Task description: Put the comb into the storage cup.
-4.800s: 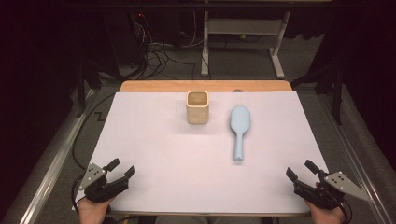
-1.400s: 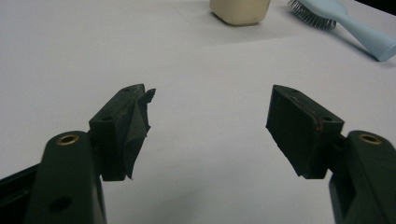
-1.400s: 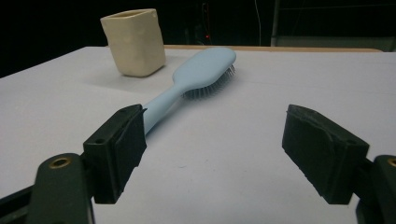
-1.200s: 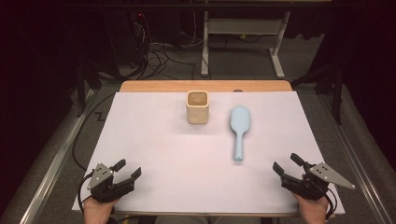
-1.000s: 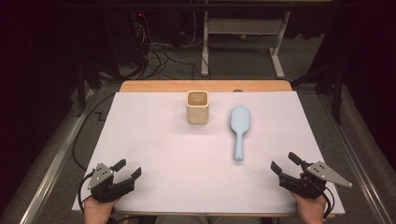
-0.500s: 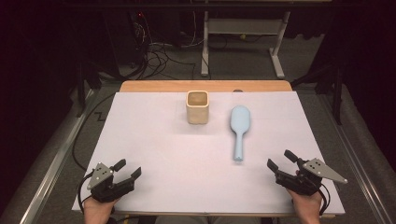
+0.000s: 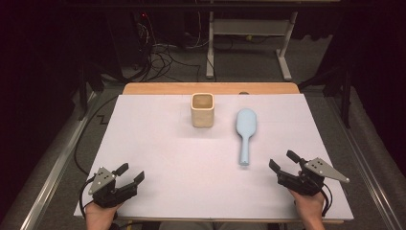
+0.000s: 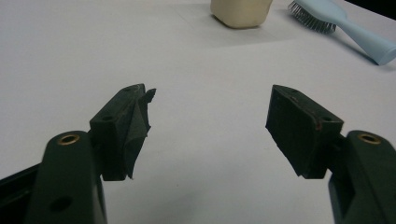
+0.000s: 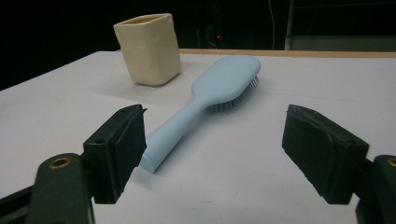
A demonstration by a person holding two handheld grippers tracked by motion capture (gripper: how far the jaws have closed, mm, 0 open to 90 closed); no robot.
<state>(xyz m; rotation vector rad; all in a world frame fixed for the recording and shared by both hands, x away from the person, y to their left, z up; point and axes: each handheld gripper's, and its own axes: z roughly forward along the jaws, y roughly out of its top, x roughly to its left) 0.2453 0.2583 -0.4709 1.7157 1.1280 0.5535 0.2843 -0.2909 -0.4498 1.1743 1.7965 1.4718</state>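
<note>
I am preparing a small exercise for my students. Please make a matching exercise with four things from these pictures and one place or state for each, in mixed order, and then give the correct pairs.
Things:
1. hairbrush
2. cup
3. left hand-held gripper
4. right hand-held gripper

Places or states:
a. stands upright near the far edge of the table
b. open, at the near left corner
c. lies with bristles down, handle toward the person
d. open, just behind the handle's end

Pairs: 1-c, 2-a, 3-b, 4-d
</note>
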